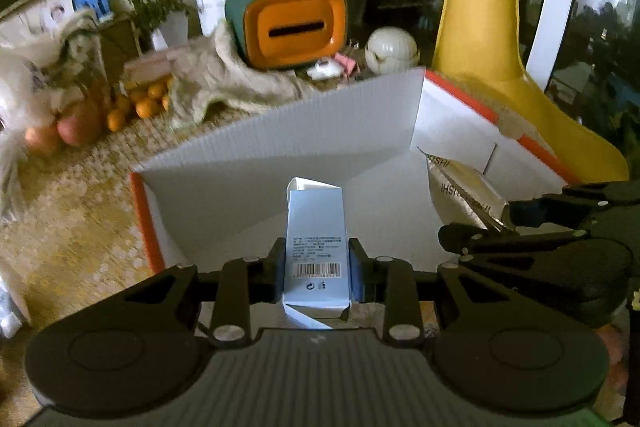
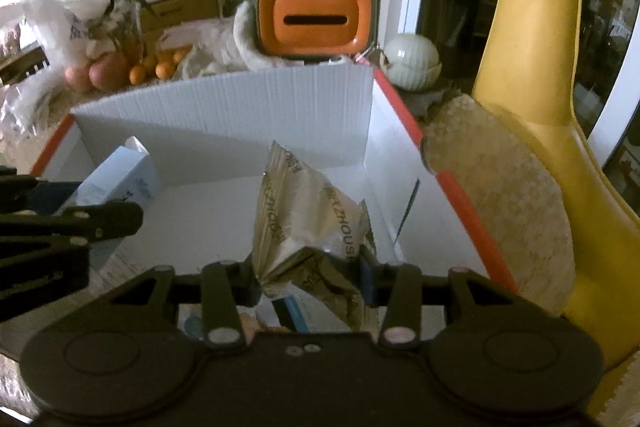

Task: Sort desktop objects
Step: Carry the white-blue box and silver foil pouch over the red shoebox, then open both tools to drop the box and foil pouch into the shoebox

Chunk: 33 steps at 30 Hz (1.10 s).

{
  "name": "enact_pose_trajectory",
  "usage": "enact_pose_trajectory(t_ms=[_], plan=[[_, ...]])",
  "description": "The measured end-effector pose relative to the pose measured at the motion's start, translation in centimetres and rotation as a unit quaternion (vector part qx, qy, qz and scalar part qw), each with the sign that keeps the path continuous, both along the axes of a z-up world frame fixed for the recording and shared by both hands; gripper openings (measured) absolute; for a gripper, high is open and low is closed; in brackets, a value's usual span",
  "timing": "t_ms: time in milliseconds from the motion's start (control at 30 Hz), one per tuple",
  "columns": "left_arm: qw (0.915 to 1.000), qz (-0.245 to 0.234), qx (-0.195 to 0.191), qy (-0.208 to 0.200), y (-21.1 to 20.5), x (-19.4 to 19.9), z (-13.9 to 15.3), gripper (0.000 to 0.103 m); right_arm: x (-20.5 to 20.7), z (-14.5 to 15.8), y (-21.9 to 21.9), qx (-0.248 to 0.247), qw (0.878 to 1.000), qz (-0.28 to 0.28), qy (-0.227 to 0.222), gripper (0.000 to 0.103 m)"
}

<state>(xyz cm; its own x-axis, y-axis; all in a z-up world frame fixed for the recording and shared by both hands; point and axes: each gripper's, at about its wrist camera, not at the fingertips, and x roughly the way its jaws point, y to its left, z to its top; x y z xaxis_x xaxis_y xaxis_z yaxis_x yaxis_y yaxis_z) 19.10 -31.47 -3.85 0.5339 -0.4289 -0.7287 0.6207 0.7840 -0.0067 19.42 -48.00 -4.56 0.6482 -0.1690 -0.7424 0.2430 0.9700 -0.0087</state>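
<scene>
- Left wrist view: the left gripper (image 1: 318, 269) is clamped on one pale blue carton (image 1: 316, 251), barcode side facing the camera, its top flap open. The carton's lower end is cut off behind the gripper body.
- The carton is held over the near edge of the white box (image 1: 256, 163) with orange trim; one corrugated white flap stands up at the back of it and hides part of the table behind.
- At the right edge, the right gripper (image 1: 496, 225) comes in sideways, pinching one silvery foil packet (image 1: 464, 187). Only part of the packet's lettering reads; the rest is cut off.
- Behind the box: one orange-faced tissue holder (image 1: 294, 27), one white round jar (image 1: 392, 51), a beige cloth (image 1: 224, 79), a heap of oranges (image 1: 144, 103) too blurred to count, and two apples (image 1: 68, 127).
- Right wrist view: the right gripper (image 2: 310, 277) grips the crumpled foil packet (image 2: 308, 231) over the box (image 2: 404, 155), just inside its near edge.
- At left the left gripper (image 2: 108, 217) shows partly, cropped by the frame, with the blue carton (image 2: 120, 175) half hidden behind its fingers.
- One yellow chair (image 2: 532, 99) stands right of the box, its top cut off.
</scene>
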Motion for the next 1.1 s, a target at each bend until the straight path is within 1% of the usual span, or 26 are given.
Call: enact_pose_trajectory(t_ms=[200, 367, 433, 467, 500, 533, 567, 900, 1100], plan=[[0.9994, -0.010, 0.020, 0.026, -0.7, 0.7, -1.2, 0.029, 0.2, -0.7, 0.0, -0.007, 1.000, 0.005, 0.016, 0.045], [0.9994, -0.020, 0.011, 0.028, -0.2, 0.4, -1.0, 0.030, 0.3, -0.5, -0.1, 0.001, 1.000, 0.012, 0.022, 0.046], [0.9995, -0.020, 0.009, 0.025, 0.0, 0.1, -0.7, 0.031, 0.2, -0.3, -0.2, 0.004, 1.000, 0.015, 0.019, 0.050], [0.9995, -0.019, 0.005, 0.025, 0.2, 0.0, -0.5, 0.037, 0.0, 0.0, -0.3, 0.009, 1.000, 0.016, 0.016, 0.057], [0.9996, -0.015, 0.000, 0.025, 0.5, -0.2, -0.3, 0.043, -0.2, 0.2, -0.3, 0.013, 1.000, 0.017, 0.011, 0.060], [0.9996, -0.011, -0.007, 0.024, 0.8, -0.4, -0.1, 0.056, -0.4, 0.5, -0.2, 0.015, 1.000, 0.019, 0.007, 0.061], [0.9996, -0.009, -0.013, 0.022, 1.0, -0.6, 0.2, 0.062, -0.5, 0.8, -0.2, 0.016, 1.000, 0.021, 0.004, 0.061], [0.9988, 0.010, -0.046, -0.013, 4.8, -3.6, 3.5, 0.062, -2.7, 4.2, -0.1, 0.035, 0.999, 0.015, -0.034, 0.063], [0.9969, 0.047, -0.051, -0.036, 8.3, -5.5, 5.1, 0.062, -3.6, 6.6, 1.7, 0.045, 0.997, 0.022, -0.061, 0.063]])
